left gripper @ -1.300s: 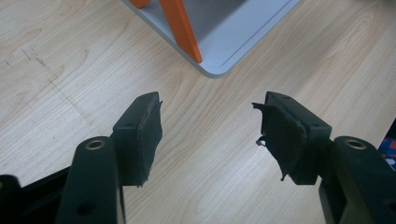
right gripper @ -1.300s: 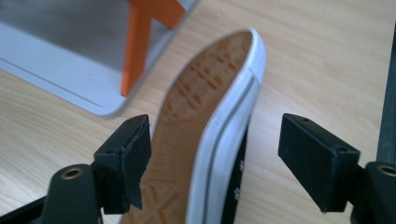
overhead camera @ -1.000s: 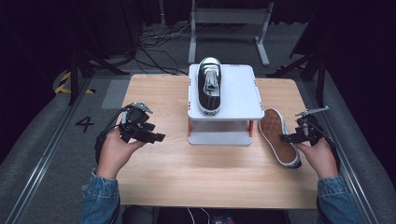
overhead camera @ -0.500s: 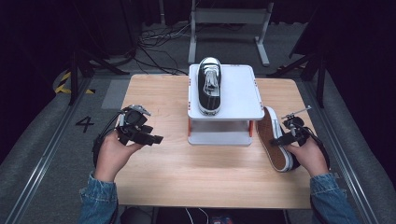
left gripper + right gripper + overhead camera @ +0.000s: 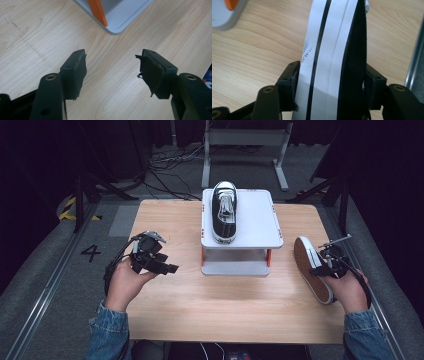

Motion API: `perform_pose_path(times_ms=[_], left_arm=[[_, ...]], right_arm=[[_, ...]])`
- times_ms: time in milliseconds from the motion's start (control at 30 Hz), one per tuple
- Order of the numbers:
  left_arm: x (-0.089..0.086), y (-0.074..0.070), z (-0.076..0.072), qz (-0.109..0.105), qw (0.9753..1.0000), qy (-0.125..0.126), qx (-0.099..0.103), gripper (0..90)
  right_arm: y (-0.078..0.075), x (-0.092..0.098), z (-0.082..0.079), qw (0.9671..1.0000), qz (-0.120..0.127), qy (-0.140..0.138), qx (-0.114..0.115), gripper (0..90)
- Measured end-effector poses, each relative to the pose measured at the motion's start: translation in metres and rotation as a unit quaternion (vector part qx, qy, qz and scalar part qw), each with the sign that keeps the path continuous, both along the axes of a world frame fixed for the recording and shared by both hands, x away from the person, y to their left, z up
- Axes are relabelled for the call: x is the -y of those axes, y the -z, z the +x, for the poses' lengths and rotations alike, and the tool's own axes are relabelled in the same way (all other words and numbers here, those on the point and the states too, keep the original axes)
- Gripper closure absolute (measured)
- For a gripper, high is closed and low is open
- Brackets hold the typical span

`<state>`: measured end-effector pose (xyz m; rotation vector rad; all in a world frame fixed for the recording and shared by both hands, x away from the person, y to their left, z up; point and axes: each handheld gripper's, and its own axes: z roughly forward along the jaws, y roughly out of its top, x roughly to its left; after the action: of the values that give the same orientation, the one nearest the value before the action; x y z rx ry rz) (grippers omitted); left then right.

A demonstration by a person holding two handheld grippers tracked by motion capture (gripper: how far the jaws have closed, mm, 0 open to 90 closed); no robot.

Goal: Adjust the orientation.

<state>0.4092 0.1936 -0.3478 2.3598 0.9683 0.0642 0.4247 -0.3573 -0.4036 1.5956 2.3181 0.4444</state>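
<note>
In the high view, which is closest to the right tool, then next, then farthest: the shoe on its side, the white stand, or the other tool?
1. Shoe on its side, clamped in the right tool at the table's right edge.
2. White stand, mid-table.
3. Left tool, far left.

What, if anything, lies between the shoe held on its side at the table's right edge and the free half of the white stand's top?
Nothing visible does. The right gripper clamps the tipped shoe; bare table separates it from the stand, whose right half is free beside the other shoe.

Denim sleeves; black tongs (image 5: 111, 72) w/ brass screws, black cables.
</note>
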Motion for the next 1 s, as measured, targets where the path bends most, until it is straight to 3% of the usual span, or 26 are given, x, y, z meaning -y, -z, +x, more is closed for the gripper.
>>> perform_pose_path(times_ms=[233,300,367,467,600,800,867,1000], left_arm=[[0.003,0.002,0.001,0.003,1.0000,0.002,-0.001,38.6],[0.002,0.002,0.001,0.002,1.0000,0.001,-0.002,38.6],[0.001,0.003,0.001,0.002,1.0000,0.001,-0.002,38.6],[0.002,0.003,0.000,0.002,1.0000,0.002,-0.005,38.6],[0.002,0.003,0.000,0.002,1.0000,0.004,-0.006,38.6],[0.002,0.004,0.001,0.001,1.0000,0.003,-0.007,38.5],[0.002,0.005,0.001,0.001,1.0000,0.004,-0.007,38.5],[0.002,0.006,0.002,0.001,1.0000,0.002,-0.009,38.6]], right_arm=[[0.000,-0.013,-0.004,0.9990,-0.045,-0.006,0.005,33.1],[-0.005,-0.015,-0.007,0.9996,-0.021,-0.014,0.011,31.8],[-0.012,-0.016,-0.010,0.9994,0.017,-0.027,0.009,28.4],[-0.018,-0.024,-0.015,0.9978,0.041,-0.050,0.016,30.3],[-0.022,-0.038,-0.018,0.9939,0.068,-0.086,0.011,31.9],[-0.021,-0.037,-0.019,0.9928,0.064,-0.099,0.019,34.9],[-0.030,-0.026,-0.023,0.9929,0.064,-0.091,0.040,36.4],[-0.033,-0.017,-0.028,0.9927,0.062,-0.097,0.035,34.3]])
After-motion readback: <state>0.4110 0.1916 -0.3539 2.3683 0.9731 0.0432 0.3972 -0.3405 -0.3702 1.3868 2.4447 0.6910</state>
